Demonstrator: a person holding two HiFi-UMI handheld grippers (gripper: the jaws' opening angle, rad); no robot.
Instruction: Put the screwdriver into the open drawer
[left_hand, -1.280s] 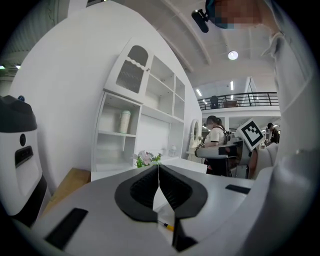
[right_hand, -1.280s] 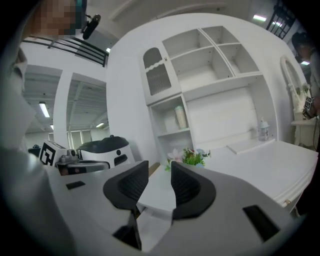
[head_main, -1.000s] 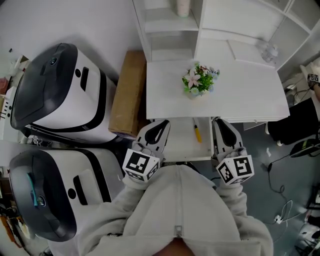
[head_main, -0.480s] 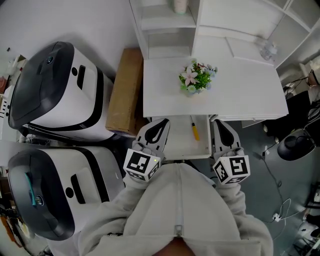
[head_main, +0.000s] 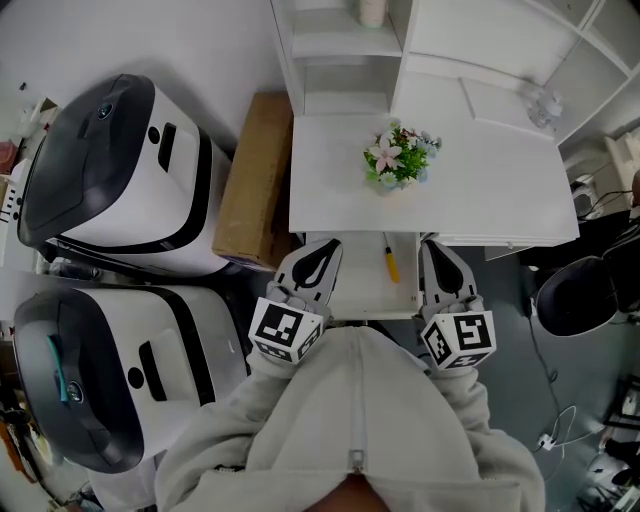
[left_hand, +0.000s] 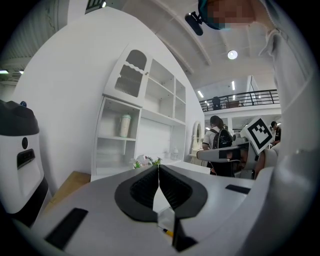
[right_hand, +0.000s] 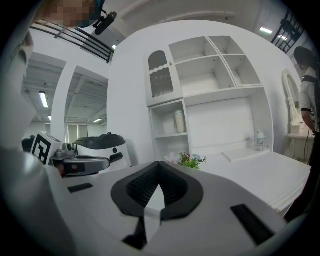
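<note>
The yellow-handled screwdriver (head_main: 390, 261) lies in the open white drawer (head_main: 364, 291) in the head view, between the left gripper (head_main: 323, 245) and right gripper (head_main: 437, 244); the left gripper view shows jaws together, empty; the right gripper view likewise; the task looks done.

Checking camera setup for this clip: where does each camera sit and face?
Head view: on the person's head, facing steeply down on the white desk, open white drawer and yellow-handled screwdriver; grey sweatshirt, left tool and right tool show.
Left gripper view: on the left tool, facing level along its shut jaws toward the white shelf unit.
Right gripper view: on the right tool, likewise.
All share the pot of pink-and-white flowers.
</note>
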